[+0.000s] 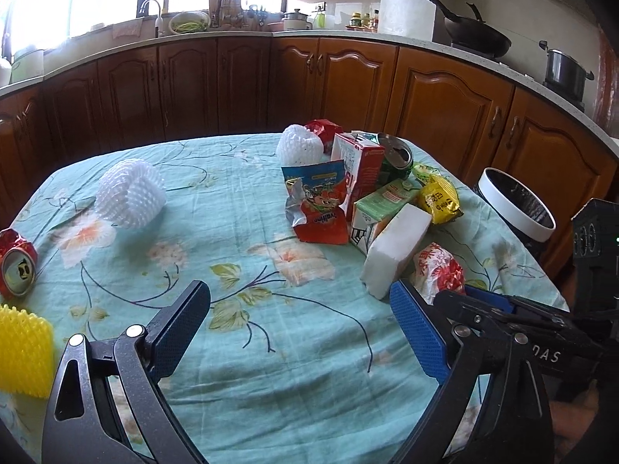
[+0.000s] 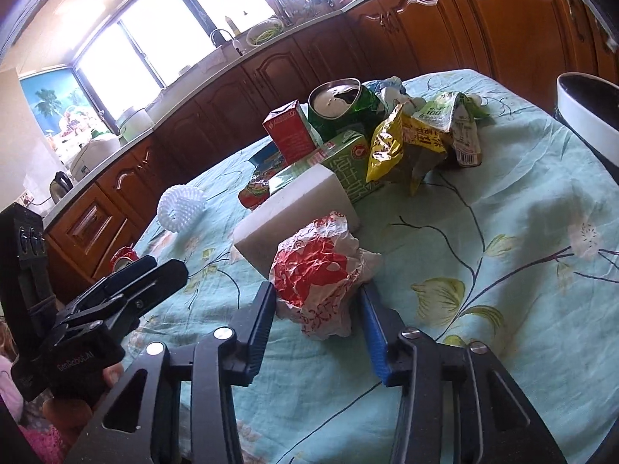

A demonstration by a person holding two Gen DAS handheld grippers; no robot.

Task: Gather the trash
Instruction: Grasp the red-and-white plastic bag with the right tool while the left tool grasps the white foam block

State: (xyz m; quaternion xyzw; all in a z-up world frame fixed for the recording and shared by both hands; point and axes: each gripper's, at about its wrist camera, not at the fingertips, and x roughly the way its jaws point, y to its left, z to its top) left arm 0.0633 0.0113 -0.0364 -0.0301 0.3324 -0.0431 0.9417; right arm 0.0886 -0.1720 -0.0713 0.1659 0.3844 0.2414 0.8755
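A crumpled red-and-white wrapper [image 2: 313,266] lies on the flowered tablecloth [image 2: 503,309], just in front of a white foam block [image 2: 294,208]. My right gripper [image 2: 318,290] is around it, both pads touching its sides. In the left wrist view the same wrapper [image 1: 437,270] shows beside the right gripper [image 1: 456,295]. My left gripper [image 1: 300,290] hangs wide open over bare cloth, nothing between its fingers. A pile of trash sits behind: red carton [image 1: 359,166], green carton [image 1: 383,201], green can [image 1: 394,154], yellow packet [image 1: 439,201].
A white-rimmed bin [image 1: 514,201] stands off the table's right edge. To the left lie a white foam net [image 1: 129,197], a crushed red can [image 1: 17,266] and a yellow foam net [image 1: 23,352]. Wooden kitchen cabinets [image 1: 232,85] run behind the table.
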